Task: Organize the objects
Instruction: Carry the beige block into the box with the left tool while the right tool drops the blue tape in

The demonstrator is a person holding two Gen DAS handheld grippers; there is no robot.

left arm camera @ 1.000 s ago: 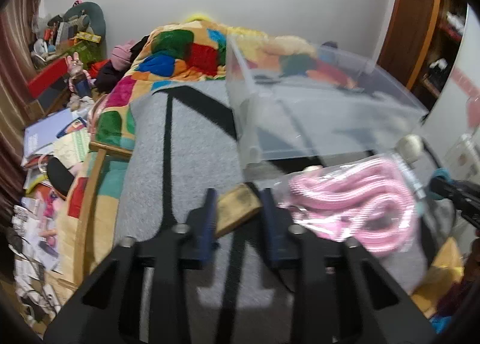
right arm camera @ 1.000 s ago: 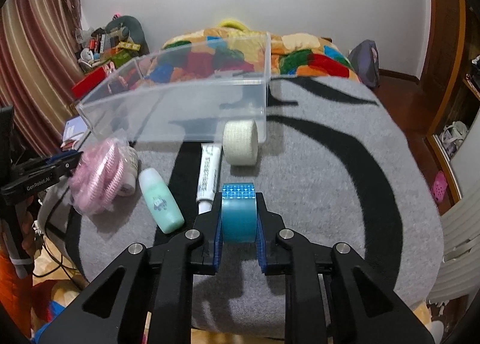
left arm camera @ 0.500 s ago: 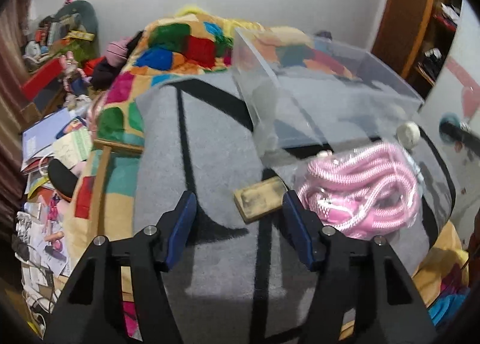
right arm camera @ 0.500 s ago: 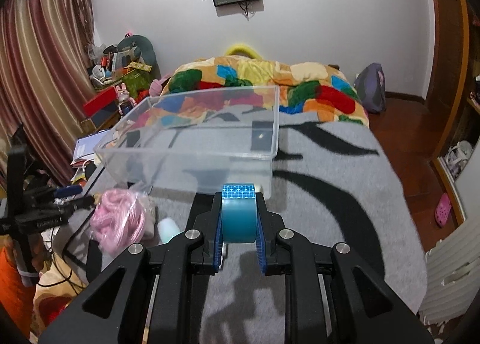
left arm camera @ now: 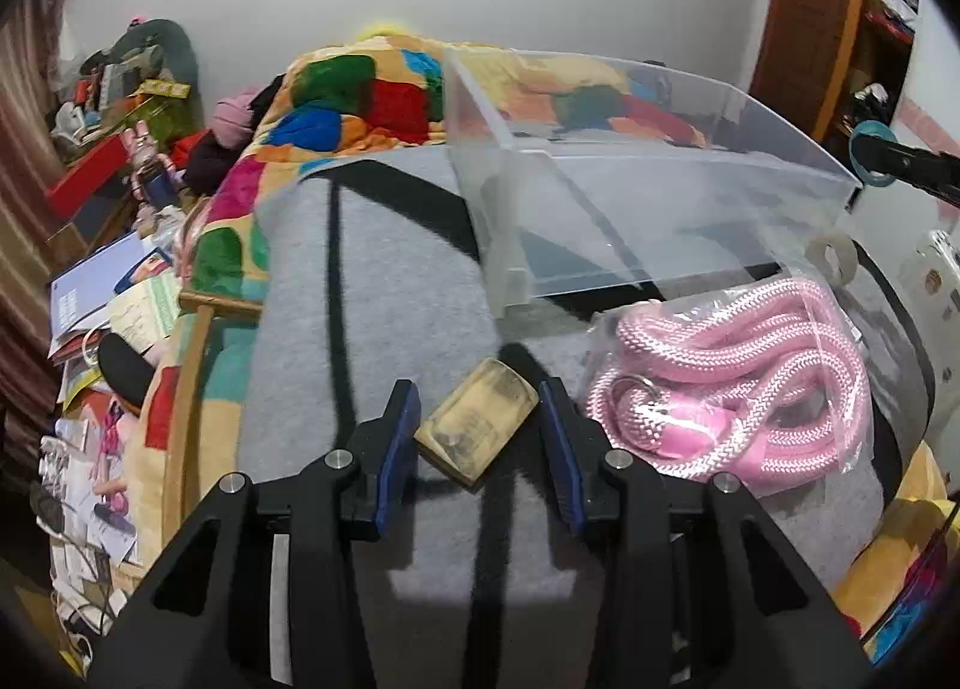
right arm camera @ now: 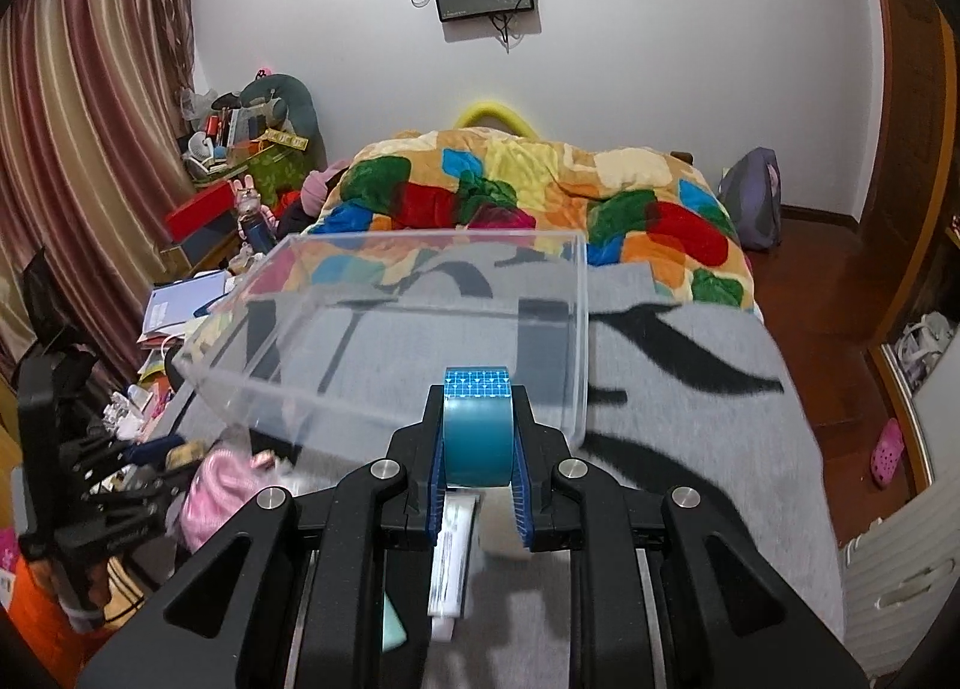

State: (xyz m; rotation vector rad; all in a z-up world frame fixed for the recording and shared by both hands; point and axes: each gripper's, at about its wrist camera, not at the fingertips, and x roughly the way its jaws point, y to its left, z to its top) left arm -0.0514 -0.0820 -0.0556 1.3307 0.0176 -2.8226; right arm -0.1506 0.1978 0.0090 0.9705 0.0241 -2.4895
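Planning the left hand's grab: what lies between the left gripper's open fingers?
The left wrist view shows a small tan block lying on the grey blanket between the open left gripper's fingers, untouched.

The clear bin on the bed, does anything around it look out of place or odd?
Nothing looks spilled or broken. The clear bin sits upright and holds nothing that shows, while the rope bag, the tan block and a white tube lie loose on the grey blanket outside it. The right gripper holds a teal tape roll.
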